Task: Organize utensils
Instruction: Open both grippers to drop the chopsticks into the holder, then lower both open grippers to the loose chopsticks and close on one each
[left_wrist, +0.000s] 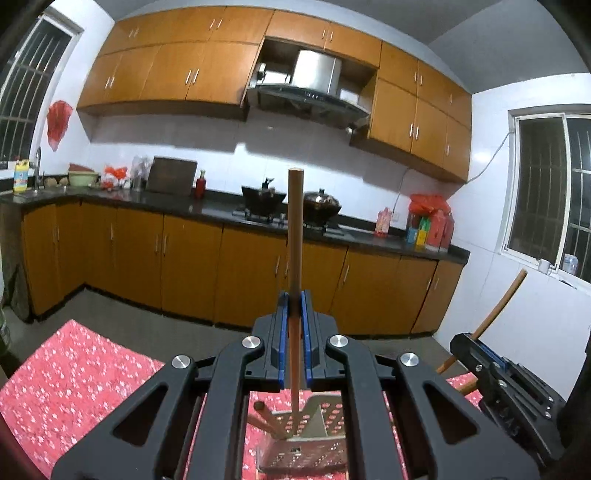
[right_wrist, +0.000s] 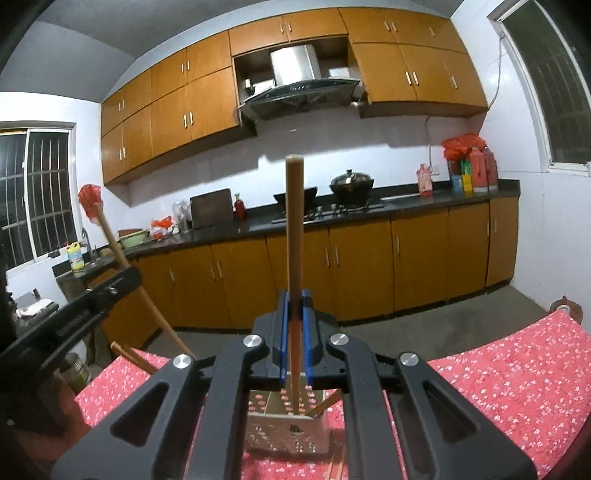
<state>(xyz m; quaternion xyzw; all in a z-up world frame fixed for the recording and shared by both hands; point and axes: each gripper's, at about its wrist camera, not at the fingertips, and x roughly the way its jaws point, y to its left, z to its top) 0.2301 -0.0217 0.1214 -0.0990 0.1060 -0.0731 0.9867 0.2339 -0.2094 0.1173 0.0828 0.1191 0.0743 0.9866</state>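
I have both claws held nearly level, tipped a touch downward, facing the kitchen cabinets across the room. My left claw (left_wrist: 294, 314) is pinched narrow on a wooden chopstick (left_wrist: 295, 236) — the stick stands almost upright between the blue pads (left_wrist: 283, 332), its top end well above the fingers and its lower end reaching down into the perforated metal holder (left_wrist: 308, 439) below. My right claw (right_wrist: 294, 314) is likewise closed tight on a second wooden chopstick (right_wrist: 294, 229), upright, its lower end inside the same metal holder (right_wrist: 288, 435), where another stick leans at the right corner. The holder stands on the table, which is covered by a red flowered cloth (right_wrist: 498, 376). From the left camera I see the right claw at the right edge, its stick slanting up; from the right camera the left claw shows at the left edge with its stick slanting too.
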